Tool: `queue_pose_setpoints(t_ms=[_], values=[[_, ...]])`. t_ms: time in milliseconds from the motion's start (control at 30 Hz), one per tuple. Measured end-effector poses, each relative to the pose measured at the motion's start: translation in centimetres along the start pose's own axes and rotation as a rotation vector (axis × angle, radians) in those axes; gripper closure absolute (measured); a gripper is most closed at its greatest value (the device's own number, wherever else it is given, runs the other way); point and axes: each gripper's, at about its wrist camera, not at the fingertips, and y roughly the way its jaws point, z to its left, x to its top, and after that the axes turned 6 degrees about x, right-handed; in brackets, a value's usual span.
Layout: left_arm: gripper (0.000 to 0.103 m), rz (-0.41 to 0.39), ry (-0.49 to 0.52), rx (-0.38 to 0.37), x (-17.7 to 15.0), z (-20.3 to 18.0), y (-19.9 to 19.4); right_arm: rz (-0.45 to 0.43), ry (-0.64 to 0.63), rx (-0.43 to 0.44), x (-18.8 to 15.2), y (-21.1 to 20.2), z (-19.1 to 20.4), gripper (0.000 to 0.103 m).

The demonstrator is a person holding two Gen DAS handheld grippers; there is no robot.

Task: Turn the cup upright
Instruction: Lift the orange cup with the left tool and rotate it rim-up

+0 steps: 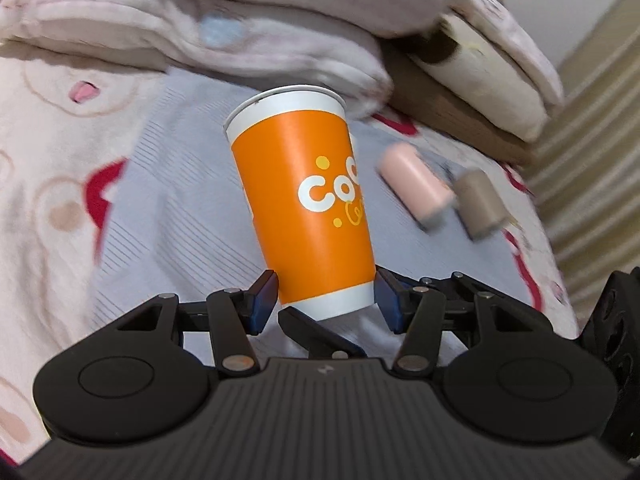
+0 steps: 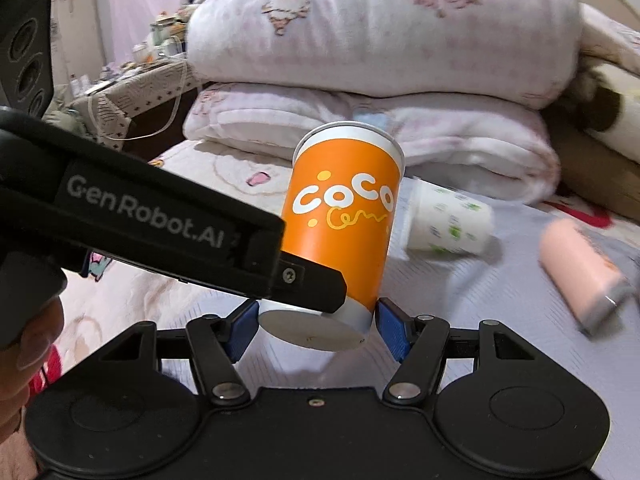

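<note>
The orange paper cup [image 1: 304, 196] with white "CoCo" lettering is held above the bed [image 1: 172, 216], rim up and base down, leaning a little to one side. In the right wrist view its white base disc [image 2: 312, 330] faces the camera, clear of the bedcover.

The left tongs [image 1: 326, 300] grip the cup near its base: one blue pad [image 1: 262, 298] sits against the orange wall and the other against the white bottom band, so they are closed on it. The same left tongs [image 2: 308, 280] cross the right wrist view as a black bar marked "GenRobot.AI", with its tip lying across the cup's lower wall.

The right tongs [image 2: 316, 328] bracket the base from below. Their blue pads stand on either side of it, the right-hand one at the very edge, but whether they press on the cup or merely flank it I cannot tell.

Behind the cup, a white cup with green print [image 2: 448, 224] lies on its side on the bed. A pink cylinder [image 1: 414, 188] and a brown cylinder [image 1: 480, 204] lie side by side further right, both blurred. Folded pink quilts [image 2: 380, 32] are stacked at the head of the bed.
</note>
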Motion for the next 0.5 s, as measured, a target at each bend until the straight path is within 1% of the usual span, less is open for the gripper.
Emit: queue_pose_setpoints(t_ms=[133, 233, 267, 333, 500], values=[[0.051, 0.049, 0.032, -0.054, -1.3, -2.3, 0.6, 0.041, 0.023, -0.072, -1.3, -2.7, -0.4, 0.034], [0.051, 0.072, 0.107, -0.078, -2.5, -4.7, 1.8, 0.095, 0.003, -0.120, -2.2, -4.0, -1.3, 0.034], [0.051, 0.083, 0.115, -0.085, -2.8, -5.3, 2.4, 0.122, -0.013, -0.134, -2.4, -4.1, -1.8, 0.034], [0.051, 0.111, 0.119, -0.109, -3.1, -6.2, 3.6, 0.152, -0.027, -0.144, -3.0, -4.4, -2.9, 0.034], [0.051, 0.183, 0.073, -0.165, -3.3, -6.4, 6.0, 0.222, 0.055, -0.120, -3.9, -4.6, -6.1, 0.034]])
